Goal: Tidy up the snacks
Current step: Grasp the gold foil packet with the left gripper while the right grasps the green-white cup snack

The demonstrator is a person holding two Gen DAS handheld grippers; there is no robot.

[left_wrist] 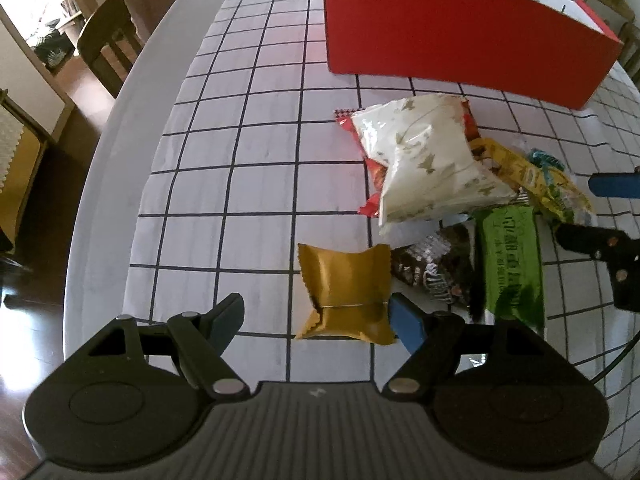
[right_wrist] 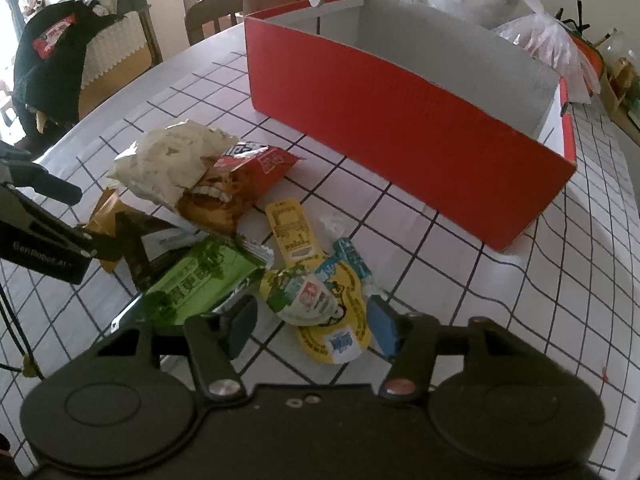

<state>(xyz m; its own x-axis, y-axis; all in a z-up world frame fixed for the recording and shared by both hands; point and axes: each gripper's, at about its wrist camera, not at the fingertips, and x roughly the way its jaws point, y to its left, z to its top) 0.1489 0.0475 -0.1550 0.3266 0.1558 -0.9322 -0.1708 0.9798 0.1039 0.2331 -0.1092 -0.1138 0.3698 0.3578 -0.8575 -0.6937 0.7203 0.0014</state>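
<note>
A gold packet (left_wrist: 344, 292) lies on the checked tablecloth between the fingers of my left gripper (left_wrist: 316, 304), which is open. Its right blue pad (left_wrist: 404, 320) touches the packet's edge and the left finger stands apart. In the right wrist view my right gripper (right_wrist: 312, 306) straddles a yellow pouch with a small jelly cup (right_wrist: 320, 312). The jaws are open, with the right pad at the pouch's edge. The snack pile holds a white bag (left_wrist: 428, 160), a red bag (right_wrist: 256, 172), a green packet (right_wrist: 196, 280) and a dark brown packet (left_wrist: 436, 272). The red box (right_wrist: 400, 120) stands open behind the pile.
The table's rounded edge (left_wrist: 120, 128) runs along the left, with wooden chairs (left_wrist: 108, 44) beyond it. A clear plastic bag (right_wrist: 540, 36) sits behind the box. A black garment (right_wrist: 52, 56) hangs over a chair at far left.
</note>
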